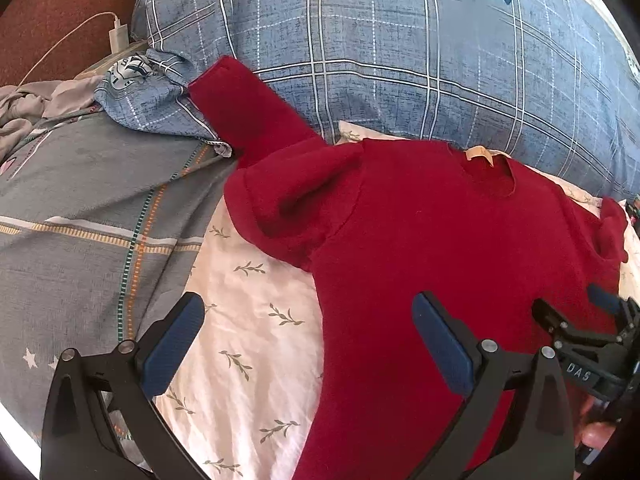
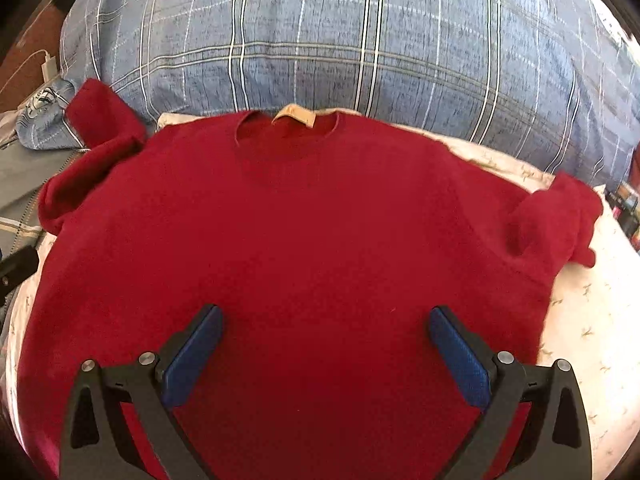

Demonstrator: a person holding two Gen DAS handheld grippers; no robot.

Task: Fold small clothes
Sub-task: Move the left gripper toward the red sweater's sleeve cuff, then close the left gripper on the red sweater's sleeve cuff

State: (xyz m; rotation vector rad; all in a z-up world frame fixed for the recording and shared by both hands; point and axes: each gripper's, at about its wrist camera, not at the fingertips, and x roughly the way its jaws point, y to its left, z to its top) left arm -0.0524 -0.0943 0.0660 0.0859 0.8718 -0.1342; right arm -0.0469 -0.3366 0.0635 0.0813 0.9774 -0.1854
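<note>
- Red sweater [image 2: 304,232] lies flat on the white leaf-print bed sheet [image 1: 248,320], collar by the blue plaid pillow [image 1: 400,48].
- Tan neck label [image 2: 294,115]: no readable print.
- "DAS" shows on the right hand-held gripper [image 1: 576,320].
- Left hand-held gripper [image 1: 308,316] and right both spread wide, gripping nothing.
- Bare sheet left of the hem.

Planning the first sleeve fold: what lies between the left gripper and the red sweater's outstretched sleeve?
Left wrist view: only bare white leaf-print sheet lies between the open left gripper and the red knit sweater's sleeve.
</note>
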